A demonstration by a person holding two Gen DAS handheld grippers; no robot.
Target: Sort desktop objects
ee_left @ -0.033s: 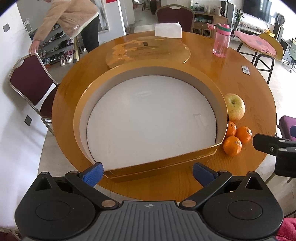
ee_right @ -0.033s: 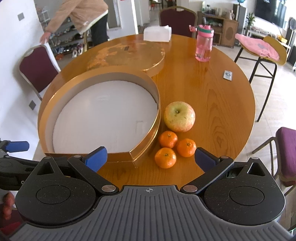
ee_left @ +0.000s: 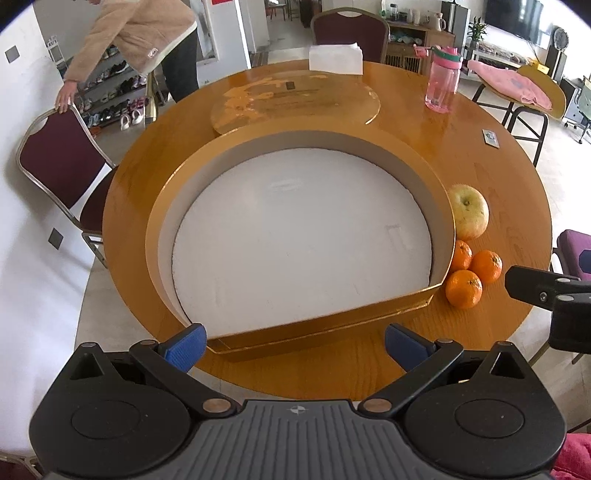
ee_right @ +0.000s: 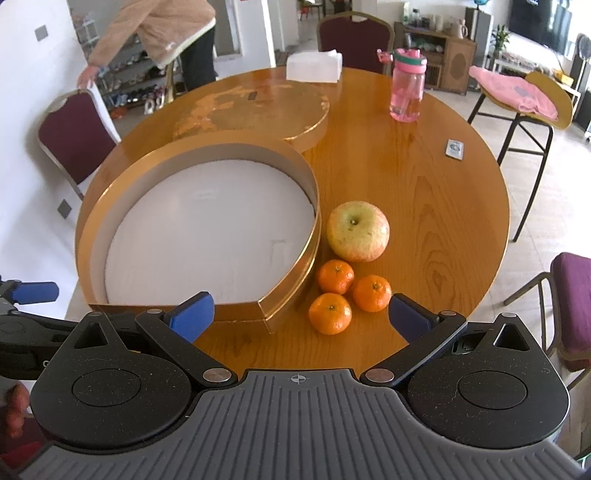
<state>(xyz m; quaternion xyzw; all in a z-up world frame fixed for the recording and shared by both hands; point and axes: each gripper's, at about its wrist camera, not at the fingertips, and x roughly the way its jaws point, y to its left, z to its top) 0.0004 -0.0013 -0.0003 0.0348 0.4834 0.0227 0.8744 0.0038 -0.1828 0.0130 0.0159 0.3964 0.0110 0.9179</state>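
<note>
A wide golden box point(ee_left: 332, 325) with a white foam floor lies on the round wooden table point(ee_left: 480, 166), its flat side toward me. To its right sit a yellow-green apple point(ee_left: 469, 214) and three mandarins point(ee_left: 463, 288). My left gripper point(ee_left: 295, 343) is open, held above the box's front wall with nothing between its blue pads. In the right wrist view my right gripper point(ee_right: 301, 315) is wide open and holds nothing. It hovers over the table edge just short of the mandarins point(ee_right: 330, 313), with the apple point(ee_right: 357, 230) behind them and the box point(ee_right: 310, 258) to the left.
The box's golden lid point(ee_left: 295, 99) lies flat behind it. A white tissue pack point(ee_left: 335, 57), a pink bottle point(ee_left: 442, 79) and a small card point(ee_left: 490, 138) stand farther back. A person point(ee_left: 140, 33) bends over a chair point(ee_left: 62, 162) at the back left.
</note>
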